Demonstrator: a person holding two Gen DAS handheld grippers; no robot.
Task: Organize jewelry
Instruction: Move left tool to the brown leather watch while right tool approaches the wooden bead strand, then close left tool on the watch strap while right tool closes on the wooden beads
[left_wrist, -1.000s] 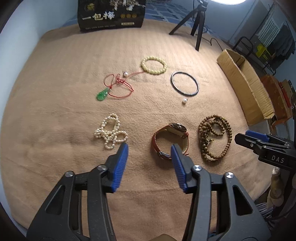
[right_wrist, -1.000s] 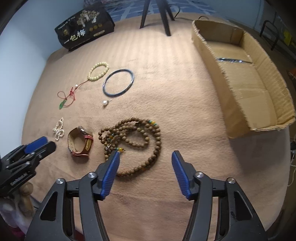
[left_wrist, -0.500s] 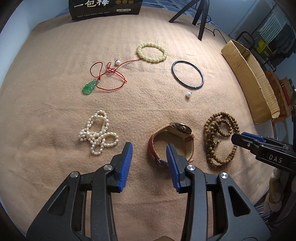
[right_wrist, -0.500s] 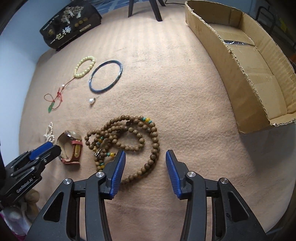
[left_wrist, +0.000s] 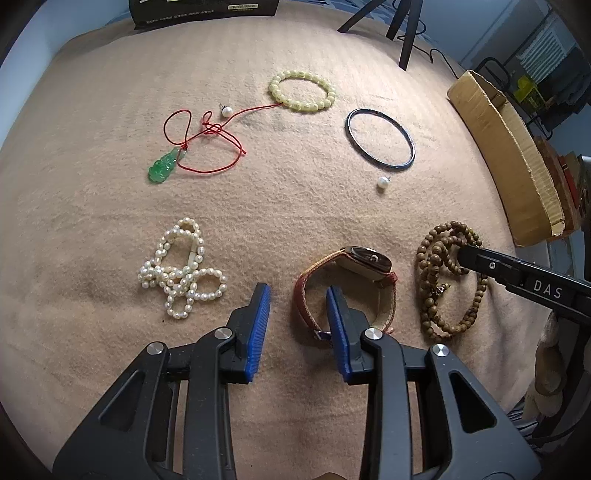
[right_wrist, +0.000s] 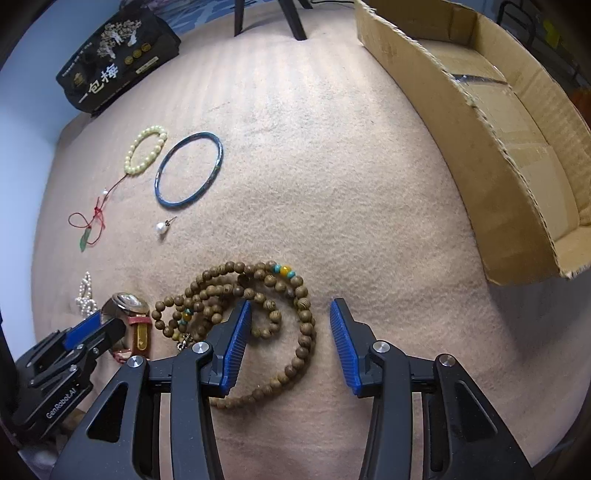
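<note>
Looking at the wooden bead mala (right_wrist: 255, 314) first, since that's what the next grab seems to hinge on: it lies coiled on the tan blanket (right_wrist: 332, 184) right under the right gripper (right_wrist: 290, 341). The left blue pad sits over the inner coils and the right pad is out on bare blanket, so the outer strand on that side runs between the pads. That strand runs roughly along the gripper's forward direction, so closing across it looks workable. Jaws are parted wide, holding nothing.

Just beside the mala on its left is the red-strap watch (left_wrist: 347, 284), resting on the edge of its strap loop. The left gripper (left_wrist: 299, 325) hovers there, also apart and empty, with its right pad inside the strap loop and its left pad outside, so the near strap lies between them. My guess is each hand takes its own nearest piece.

Further out: pearl strand (left_wrist: 181, 273), jade pendant on red cord (left_wrist: 162, 168), yellow bead bracelet (left_wrist: 303, 90), dark bangle (left_wrist: 380, 138), and a loose pearl stud (left_wrist: 383, 182). The cardboard box (right_wrist: 517, 166) lies well off to the right, nearer the right hand, probably the drop spot.
</note>
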